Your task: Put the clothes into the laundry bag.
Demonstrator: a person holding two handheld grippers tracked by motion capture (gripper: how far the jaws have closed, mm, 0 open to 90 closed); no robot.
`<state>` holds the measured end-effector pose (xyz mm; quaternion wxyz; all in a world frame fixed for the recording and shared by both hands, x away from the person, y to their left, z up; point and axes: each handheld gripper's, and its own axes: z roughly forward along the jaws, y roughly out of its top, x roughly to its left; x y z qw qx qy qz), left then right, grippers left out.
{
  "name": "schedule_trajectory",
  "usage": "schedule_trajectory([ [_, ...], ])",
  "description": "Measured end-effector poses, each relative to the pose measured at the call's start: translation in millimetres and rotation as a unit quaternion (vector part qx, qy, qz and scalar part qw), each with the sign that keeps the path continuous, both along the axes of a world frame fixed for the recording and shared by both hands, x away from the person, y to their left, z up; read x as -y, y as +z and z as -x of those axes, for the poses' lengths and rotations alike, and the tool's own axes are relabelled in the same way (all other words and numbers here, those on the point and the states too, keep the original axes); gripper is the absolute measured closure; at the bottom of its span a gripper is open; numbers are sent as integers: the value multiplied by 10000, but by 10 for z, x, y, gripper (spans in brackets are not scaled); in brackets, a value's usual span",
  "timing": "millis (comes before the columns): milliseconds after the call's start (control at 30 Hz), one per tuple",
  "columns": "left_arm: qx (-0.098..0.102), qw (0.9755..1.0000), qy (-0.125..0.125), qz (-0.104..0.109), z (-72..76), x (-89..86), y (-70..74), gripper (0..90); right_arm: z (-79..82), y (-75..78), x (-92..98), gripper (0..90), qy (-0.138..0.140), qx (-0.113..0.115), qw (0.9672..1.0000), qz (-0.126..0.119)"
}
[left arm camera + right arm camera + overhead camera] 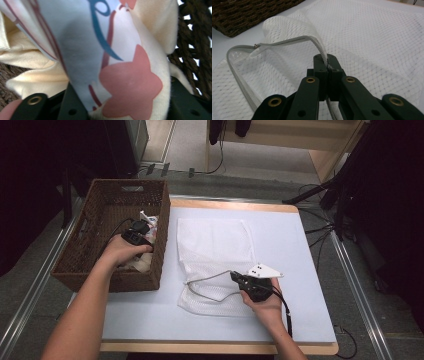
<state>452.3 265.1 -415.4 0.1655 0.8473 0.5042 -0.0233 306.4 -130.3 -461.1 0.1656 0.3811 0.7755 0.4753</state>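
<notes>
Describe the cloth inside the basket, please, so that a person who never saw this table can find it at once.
Look at the dark brown wicker basket at the left edge of the white table. Inside it, against the right wall, lies a cream printed cloth with the left gripper at it. Its pink flower shapes and blue lines set it apart from the plain white mesh laundry bag spread on the table.

My left gripper [141,227] is down in the basket [102,195], so from the high view its tips are buried in the printed cloth [120,75]. Up close that cloth is blurry and runs off every edge, can't tell what garment it is.
</notes>
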Motion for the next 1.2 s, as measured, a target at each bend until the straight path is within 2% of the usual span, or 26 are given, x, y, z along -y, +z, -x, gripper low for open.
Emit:
schedule_trajectory([
  [67,46,9999,72,64,-5,-21,29,643,1,0,1,885,13,12,10000,4],
  [133,180,9997,101,134,2,-49,70,652,2,-1,7,885,14,3,10000,4],
  [200,426,9977,312,416,18,-134,151,659,2,-3,14,886,6,13,10000,0],
  [267,710,9944,456,638,41,-196,219,661,9,3,23,887,3,42,10000,4],
  [367,1190,9865,582,968,106,-266,330,662,11,8,35,888,-8,79,10000,-20],
  [467,1733,9760,596,1181,190,-301,449,661,9,5,38,888,-5,77,10000,-16],
  [533,1951,9699,589,1333,245,-312,521,660,8,3,35,888,4,79,10000,-10],
  [567,2093,9657,578,1425,286,-304,557,659,9,2,32,888,3,90,10000,-13],
  [633,2302,9634,461,1294,348,-256,605,659,8,2,31,888,12,99,9999,-17],
  [667,2453,9604,394,1260,392,-220,638,659,8,1,31,889,10,96,10000,-24],
  [733,2597,9568,336,1265,449,-182,694,659,4,-1,32,889,25,91,10000,-23],
  [767,2691,9538,310,1297,486,-161,732,659,3,-3,31,889,30,98,9999,-18],
  [800,2792,9503,259,1353,531,-140,784,659,3,-5,28,889,25,104,9999,-15],
  [833,2913,9448,237,1482,569,-124,830,658,3,-6,25,889,26,112,9999,-19],
  [867,3032,9383,170,1656,611,-102,882,657,4,-5,23,889,30,104,9999,-26],
  [933,3157,9296,-52,1901,682,-25,982,656,1,-6,25,889,30,116,9999,-30],
  [967,3210,9268,-229,1935,734,72,1045,657,-1,-7,26,889,35,107,9999,-34],
  [1000,3170,9280,-374,1921,772,172,1079,656,-3,-9,26,889,37,109,9999,-31],
  [1033,3130,9303,-497,1849,812,288,1094,657,-4,-9,27,889,31,113,9999,-27],
  [1067,3077,9332,-587,1759,842,376,1096,657,-4,-8,27,889,29,111,9999,-36],
  [1100,2964,9375,-729,1670,887,518,1073,657,-3,-6,29,889,32,112,9999,-37],
  [1133,2882,9396,-833,1645,926,615,1043,657,0,-3,32,889,47,111,9999,-41],
  [1200,2824,9401,-971,1643,1006,762,976,656,4,-3,33,889,56,128,9999,-43],
])
